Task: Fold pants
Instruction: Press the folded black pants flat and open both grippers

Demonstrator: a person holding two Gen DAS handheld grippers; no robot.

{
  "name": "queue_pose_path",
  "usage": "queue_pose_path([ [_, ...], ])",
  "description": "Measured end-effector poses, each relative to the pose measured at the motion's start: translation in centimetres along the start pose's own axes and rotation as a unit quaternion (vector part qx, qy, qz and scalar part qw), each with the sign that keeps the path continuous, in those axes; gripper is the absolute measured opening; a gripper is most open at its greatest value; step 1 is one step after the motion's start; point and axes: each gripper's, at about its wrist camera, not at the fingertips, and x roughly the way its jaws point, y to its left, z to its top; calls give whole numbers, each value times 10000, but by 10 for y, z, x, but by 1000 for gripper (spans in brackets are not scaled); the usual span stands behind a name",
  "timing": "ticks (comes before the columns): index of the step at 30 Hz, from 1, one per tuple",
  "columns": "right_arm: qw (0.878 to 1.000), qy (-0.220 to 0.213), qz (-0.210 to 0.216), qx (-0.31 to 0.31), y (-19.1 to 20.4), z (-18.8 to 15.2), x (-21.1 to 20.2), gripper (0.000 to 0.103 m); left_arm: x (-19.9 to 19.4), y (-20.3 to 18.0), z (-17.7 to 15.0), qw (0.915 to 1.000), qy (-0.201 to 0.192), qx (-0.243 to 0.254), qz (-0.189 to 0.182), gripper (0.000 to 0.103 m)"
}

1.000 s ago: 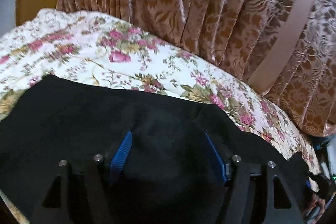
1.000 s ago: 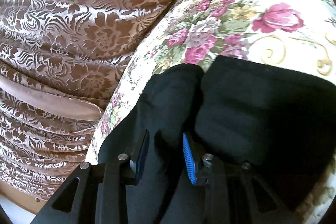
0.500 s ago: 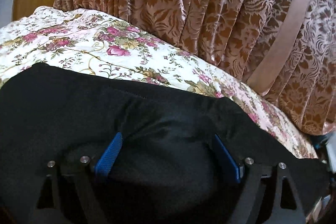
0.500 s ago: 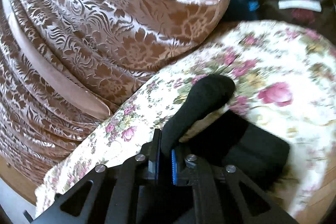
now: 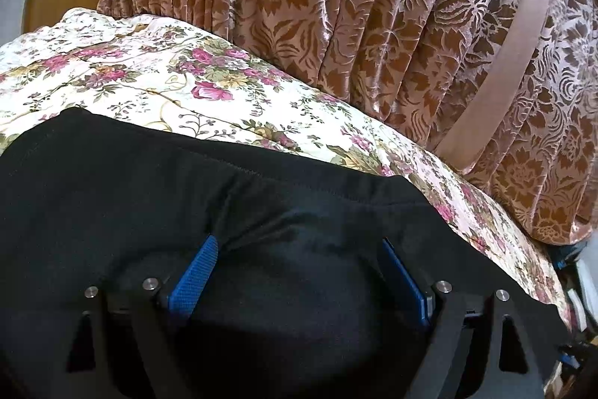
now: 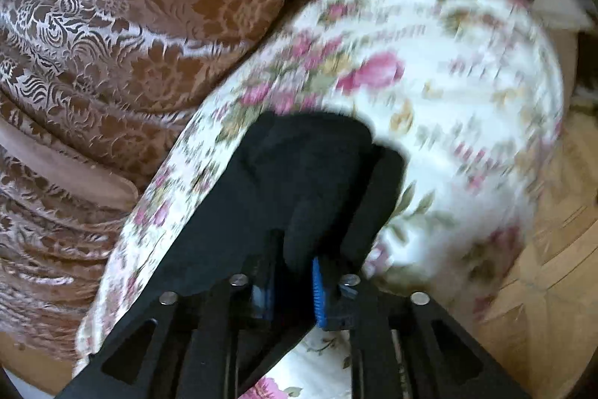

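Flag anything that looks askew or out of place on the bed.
Nothing damaged or spilled. The black pants lie rumpled on the floral bedspread, and a bunched fold sits between the right gripper as its jaws open.

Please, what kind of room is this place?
Probably a bedroom at home: black pants lie on a flowered bedspread, a brown patterned curtain hangs behind it, and a wooden floor shows beside it.
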Motion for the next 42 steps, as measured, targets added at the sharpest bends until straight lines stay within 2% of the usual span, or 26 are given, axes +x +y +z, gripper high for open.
queue_pose_path([
  [4,9959,-652,-614,-149,-3,8,-28,29,-7,-6,-4,9996,62,136,222,87],
  [6,9930,-943,-647,-281,2,15,-40,29,-13,-13,-6,9990,105,261,359,87],
  [9,9883,-1123,-515,-891,28,21,-43,29,-22,-20,-4,9996,191,112,173,86],
  [12,9805,-890,-365,-1713,73,21,-20,30,-27,-32,3,9992,336,-106,-210,85],
  [15,9724,-197,-424,-2284,106,16,24,31,-20,-54,12,9971,638,-34,-423,79],
  [18,9720,-59,-908,-2169,106,12,54,31,-9,-79,17,9949,843,451,-327,68],
  [20,9736,24,-1279,-1889,90,14,71,30,3,-94,19,9916,991,804,-217,60],
  [21,9771,49,-1217,-1744,81,14,75,30,10,-100,20,9895,1100,915,-198,56],
  [22,9792,4,-1118,-1691,76,12,77,30,17,-104,20,9879,1204,958,-207,47],
  [25,9722,-282,-1143,-2026,77,1,75,32,41,-111,25,9846,1413,1027,-68,26],
  [26,9698,-371,-1168,-2108,78,-2,74,32,48,-113,25,9834,1442,1106,-20,22],
  [30,9710,-458,-1107,-2068,75,-3,74,32,81,-111,29,9798,1464,1335,263,16],
  [34,9713,-497,-1052,-2074,76,-4,74,34,101,-96,37,9826,1083,1444,427,13],
  [37,9719,-565,-993,-2058,74,-6,73,34,109,-74,41,9897,1127,878,17,13],
  [42,9741,-648,-841,-1998,71,-7,71,34,95,-66,37,9930,898,743,-182,13],
])
